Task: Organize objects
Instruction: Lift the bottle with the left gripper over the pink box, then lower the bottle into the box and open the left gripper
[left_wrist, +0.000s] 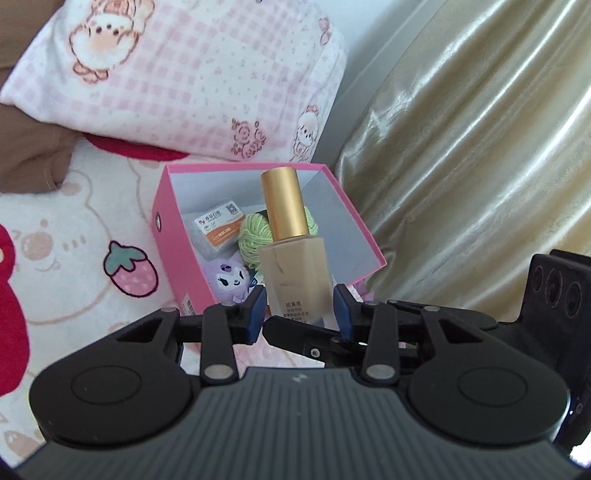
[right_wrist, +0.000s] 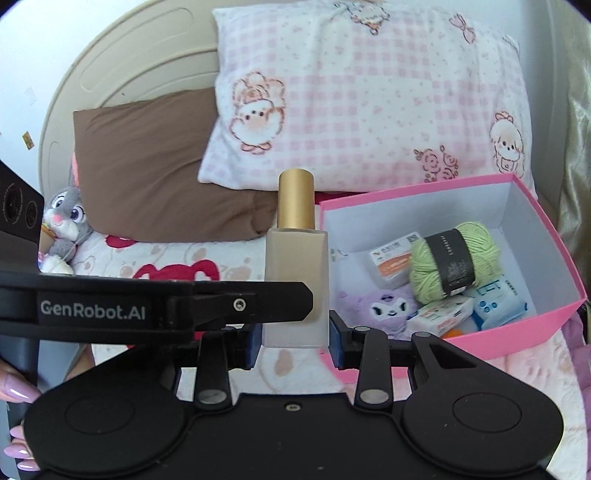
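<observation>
A frosted beige bottle with a gold cap (left_wrist: 295, 266) (right_wrist: 295, 258) stands upright in the air over the bed. My left gripper (left_wrist: 300, 310) is shut on its lower body, blue pads on both sides. My right gripper (right_wrist: 295, 345) is shut on the same bottle near its base. The right gripper's black finger (left_wrist: 295, 332) crosses under the bottle in the left wrist view, and the left gripper's finger (right_wrist: 258, 304) crosses it in the right wrist view. Just beyond lies an open pink box (left_wrist: 166, 229) (right_wrist: 517, 325) holding green yarn (right_wrist: 454, 258), a purple plush (right_wrist: 384, 308) and small packets.
A pink checked pillow (right_wrist: 369, 92) and a brown pillow (right_wrist: 147, 166) lie behind the box. A grey bunny plush (right_wrist: 66, 221) sits at the left by the headboard. A gold curtain (left_wrist: 480, 166) hangs to the right of the box. A hand with lilac nails (right_wrist: 18, 391) grips the left handle.
</observation>
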